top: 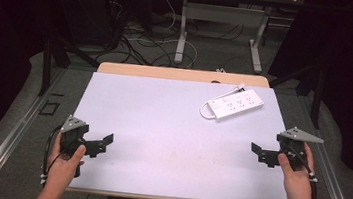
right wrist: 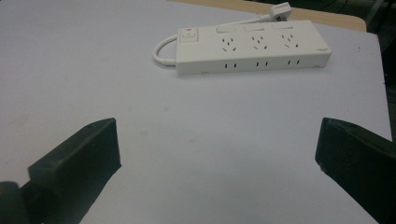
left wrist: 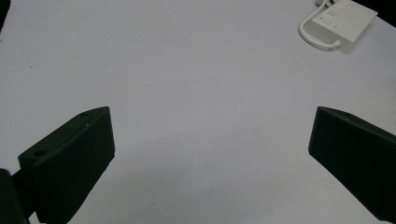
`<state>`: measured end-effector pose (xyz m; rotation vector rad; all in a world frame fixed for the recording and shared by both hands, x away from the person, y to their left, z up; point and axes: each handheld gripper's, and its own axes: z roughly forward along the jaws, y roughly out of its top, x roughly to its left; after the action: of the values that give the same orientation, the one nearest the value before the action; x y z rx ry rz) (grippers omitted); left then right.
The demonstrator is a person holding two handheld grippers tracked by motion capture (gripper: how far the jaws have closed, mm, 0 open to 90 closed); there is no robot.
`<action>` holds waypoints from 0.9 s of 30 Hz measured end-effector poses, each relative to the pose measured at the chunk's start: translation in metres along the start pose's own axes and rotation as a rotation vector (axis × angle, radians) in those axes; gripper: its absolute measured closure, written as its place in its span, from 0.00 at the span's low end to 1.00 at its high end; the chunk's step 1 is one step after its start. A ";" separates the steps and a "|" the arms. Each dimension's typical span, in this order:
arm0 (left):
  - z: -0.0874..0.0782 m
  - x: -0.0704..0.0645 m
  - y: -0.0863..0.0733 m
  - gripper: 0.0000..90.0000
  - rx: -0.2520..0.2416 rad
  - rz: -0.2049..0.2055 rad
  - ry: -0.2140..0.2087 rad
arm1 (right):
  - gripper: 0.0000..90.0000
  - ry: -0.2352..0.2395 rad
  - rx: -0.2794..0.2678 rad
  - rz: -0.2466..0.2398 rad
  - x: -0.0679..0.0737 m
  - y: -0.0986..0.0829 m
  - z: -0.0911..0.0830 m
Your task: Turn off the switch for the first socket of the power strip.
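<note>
1. Toward the far right of the tabletop (top: pixel 161 128): white power strip (top: pixel 235 104), lying flat, sockets up, cord looped at its near end, plug (right wrist: pixel 280 9) trailing beyond.
2. Nearer by: right tool (top: pixel 259 153), jaws spread wide, holding nothing, well apart from it.
3. Farther off: left tool (top: pixel 100 142), likewise wide and empty.
4. Likely risk: sliding or pivoting under a one-ended pinch; snagging by the cord.

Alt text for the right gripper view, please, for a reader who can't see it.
A white power strip lies on the pale grey table cover, its cord looping from its left end. The right claw is open and empty, short of the strip.
</note>
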<state>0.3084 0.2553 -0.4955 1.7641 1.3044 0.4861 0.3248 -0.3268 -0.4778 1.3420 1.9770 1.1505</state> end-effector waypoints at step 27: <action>0.003 0.000 -0.002 0.00 0.004 0.006 0.002 | 0.00 0.055 0.101 -0.006 0.000 -0.041 0.033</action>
<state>0.3091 0.2541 -0.4987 1.7717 1.3021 0.4891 0.3297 -0.3211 -0.5300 1.3671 2.1014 1.1091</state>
